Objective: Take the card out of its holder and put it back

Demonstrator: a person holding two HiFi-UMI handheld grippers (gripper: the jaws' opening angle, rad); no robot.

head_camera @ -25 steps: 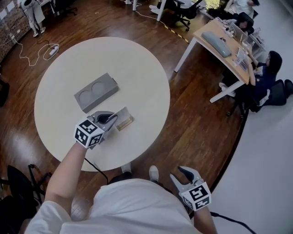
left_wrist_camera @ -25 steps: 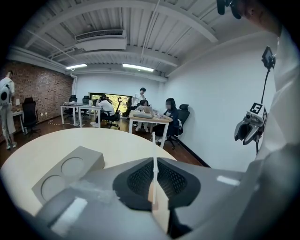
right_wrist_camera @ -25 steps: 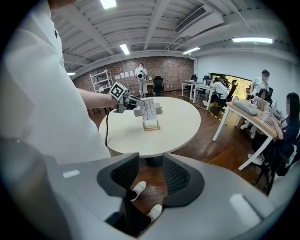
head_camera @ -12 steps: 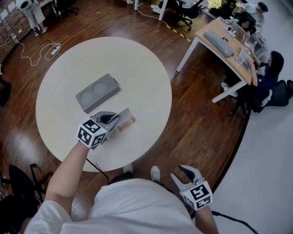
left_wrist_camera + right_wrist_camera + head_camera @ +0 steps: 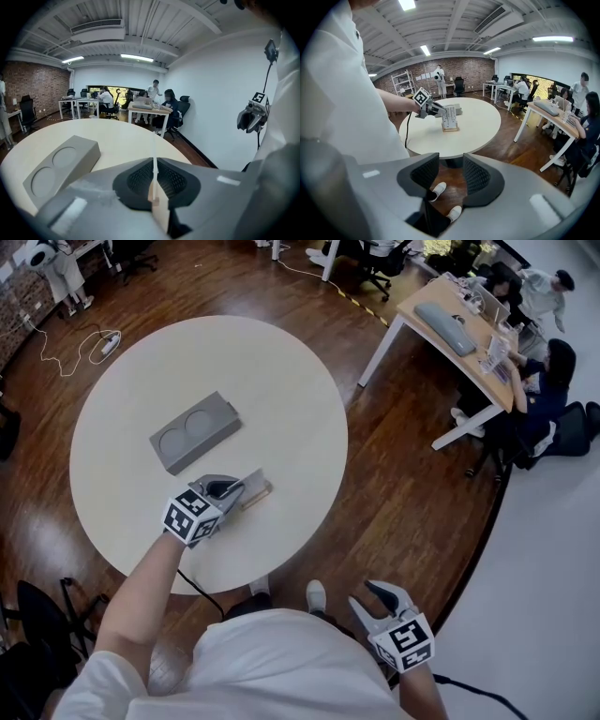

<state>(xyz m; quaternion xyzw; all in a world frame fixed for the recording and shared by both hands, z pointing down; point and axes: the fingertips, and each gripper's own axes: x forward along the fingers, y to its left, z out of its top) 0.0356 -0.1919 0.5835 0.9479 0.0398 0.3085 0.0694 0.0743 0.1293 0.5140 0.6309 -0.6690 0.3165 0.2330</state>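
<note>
The left gripper (image 5: 154,174) has its jaws pressed together on the thin card (image 5: 154,152), which shows edge-on in its own view. Only the right gripper view shows the card standing upright in its wooden holder (image 5: 450,128), on the near part of the round table (image 5: 281,381). A grey block (image 5: 195,432) with two round hollows lies just beyond, to the left. The right gripper (image 5: 451,176), jaws apart and empty, hangs off the table over the wood floor (image 5: 403,474).

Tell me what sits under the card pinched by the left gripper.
A small wooden holder resting on the round table, directly under the card. The card covers the holder's slot.
</note>
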